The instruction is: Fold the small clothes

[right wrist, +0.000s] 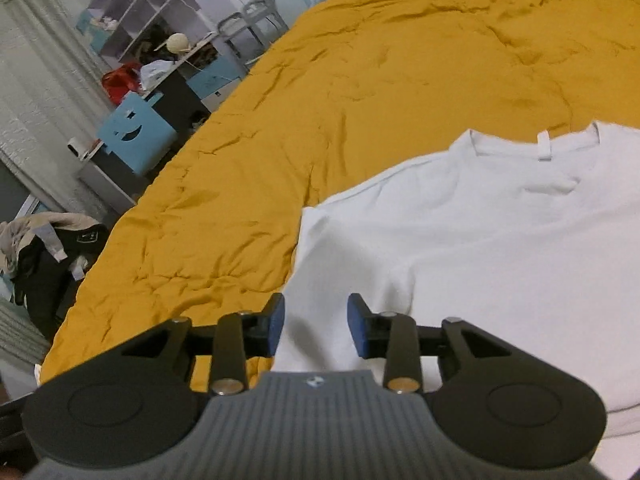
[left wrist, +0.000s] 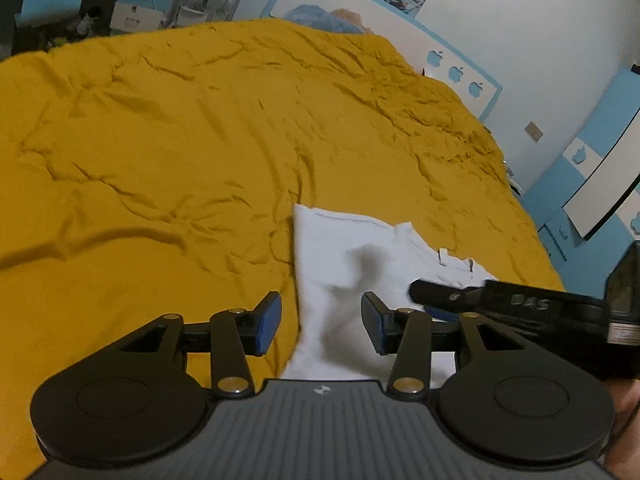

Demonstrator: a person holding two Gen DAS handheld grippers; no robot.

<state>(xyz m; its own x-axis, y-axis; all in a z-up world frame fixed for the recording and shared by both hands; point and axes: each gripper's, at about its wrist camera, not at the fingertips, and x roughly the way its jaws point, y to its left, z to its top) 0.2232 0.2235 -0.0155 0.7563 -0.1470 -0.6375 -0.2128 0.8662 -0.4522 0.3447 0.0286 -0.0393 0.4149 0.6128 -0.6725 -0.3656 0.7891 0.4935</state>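
A white t-shirt lies flat on the mustard-yellow bedspread, filling the right half of the right wrist view, collar and neck tag toward the upper right, its left edge running down the middle of the frame to the gripper. The right gripper hovers right over that left edge, jaws spread, blue pads clear of the cloth, nothing between them. Over in the left wrist view, the shirt sits lower centre-right, with a straight folded-looking edge on its left side and the collar pointing right. The left gripper hangs over the shirt's lower left edge, jaws spread wide and holding nothing, its shadow on the white fabric. The right gripper's black body reaches in from the right edge, low over the shirt. Wrinkled open bedspread fills the left and upper parts of both frames. Shelves and a blue chair stand off the bed's edge, upper left.
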